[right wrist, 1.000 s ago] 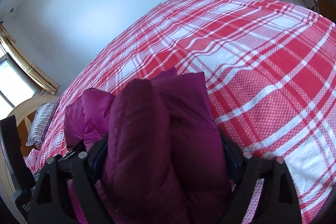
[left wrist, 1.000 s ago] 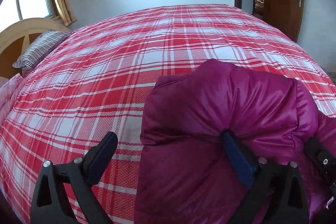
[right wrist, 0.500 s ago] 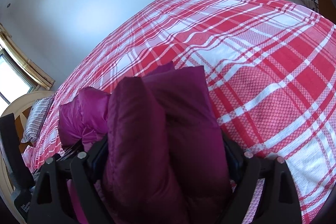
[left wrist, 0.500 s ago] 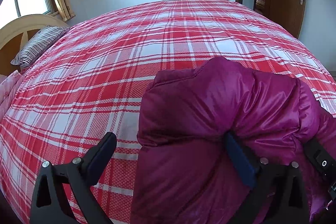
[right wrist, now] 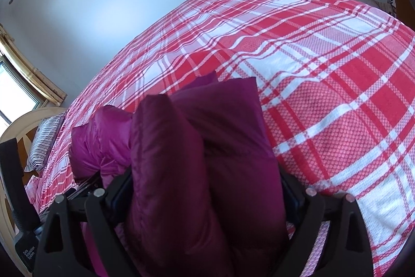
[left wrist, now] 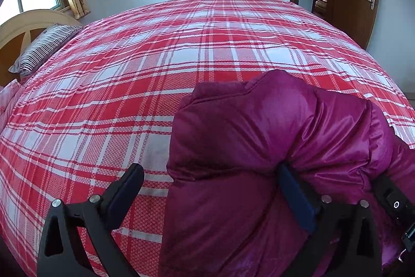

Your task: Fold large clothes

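Jacket [left wrist: 246, 147] bunched at bed [left wrist: 181, 48] edge — open plaid beyond, fingers [right wrist: 288, 188] clamped.

A wide bed [left wrist: 181, 64] is covered by a red-and-white plaid spread [right wrist: 324, 95], drawn smooth across most of its surface. A striped pillow [left wrist: 44, 48] is laid at the head end, against a pale curved headboard [left wrist: 28, 22]. A bulky magenta padded jacket [left wrist: 259, 147] is bunched on the near part of the spread.
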`<state>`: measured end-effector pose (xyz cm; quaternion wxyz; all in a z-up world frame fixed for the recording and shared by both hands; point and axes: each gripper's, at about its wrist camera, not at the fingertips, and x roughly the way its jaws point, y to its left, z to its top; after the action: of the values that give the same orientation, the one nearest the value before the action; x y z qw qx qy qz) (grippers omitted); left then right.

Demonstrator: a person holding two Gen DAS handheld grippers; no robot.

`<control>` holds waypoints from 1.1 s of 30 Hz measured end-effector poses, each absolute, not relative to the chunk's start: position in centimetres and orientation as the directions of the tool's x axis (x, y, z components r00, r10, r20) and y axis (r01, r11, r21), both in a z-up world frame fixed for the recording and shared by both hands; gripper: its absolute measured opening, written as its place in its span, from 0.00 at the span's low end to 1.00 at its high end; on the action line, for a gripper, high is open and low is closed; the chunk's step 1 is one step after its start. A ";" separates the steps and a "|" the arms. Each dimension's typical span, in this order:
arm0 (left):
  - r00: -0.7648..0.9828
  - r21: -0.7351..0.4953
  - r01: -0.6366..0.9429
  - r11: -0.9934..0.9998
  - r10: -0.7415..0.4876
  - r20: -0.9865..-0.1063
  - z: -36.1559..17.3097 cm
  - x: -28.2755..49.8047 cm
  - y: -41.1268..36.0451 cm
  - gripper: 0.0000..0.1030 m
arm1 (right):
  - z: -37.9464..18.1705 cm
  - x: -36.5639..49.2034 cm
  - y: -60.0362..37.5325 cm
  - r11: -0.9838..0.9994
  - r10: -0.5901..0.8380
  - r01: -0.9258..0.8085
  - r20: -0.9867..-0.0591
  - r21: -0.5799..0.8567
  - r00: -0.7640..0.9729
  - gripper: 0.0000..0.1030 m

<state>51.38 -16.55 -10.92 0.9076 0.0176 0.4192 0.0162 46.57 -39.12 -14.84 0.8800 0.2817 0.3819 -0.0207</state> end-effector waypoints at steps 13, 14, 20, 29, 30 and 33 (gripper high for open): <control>0.649 0.038 -0.014 0.999 0.038 -0.760 -10.9 51.4 -16.4 0.99 | -14.9 46.7 -39.1 0.840 0.181 0.250 -0.683 0.482 0.708 0.92; 0.649 0.037 -0.014 0.999 0.037 -0.760 -10.9 51.4 -16.4 0.99 | -14.9 46.7 -39.1 0.839 0.182 0.249 -0.682 0.483 0.708 0.92; 0.651 0.037 -0.014 0.999 0.037 -0.758 -11.0 51.4 -16.4 0.99 | -14.9 46.7 -39.1 0.837 0.191 0.243 -0.678 0.490 0.709 0.93; 0.648 0.023 -0.012 1.000 0.025 -0.761 -11.0 51.4 -16.3 0.99 | -15.0 46.7 -39.2 0.834 0.205 0.234 -0.673 0.500 0.710 0.94; 0.643 0.011 -0.010 1.000 0.015 -0.765 -11.0 51.5 -16.1 0.99 | -15.0 46.7 -39.2 0.833 0.215 0.226 -0.671 0.505 0.709 0.95; 0.617 -0.101 0.007 0.995 -0.084 -0.783 -10.9 51.6 -14.7 0.99 | -15.0 46.7 -39.2 0.833 0.224 0.216 -0.666 0.510 0.712 0.95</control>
<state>51.61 -14.69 -10.92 0.8980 -0.0437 0.4371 -0.0253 46.74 -39.24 -15.02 0.8787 0.2894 0.3796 0.0023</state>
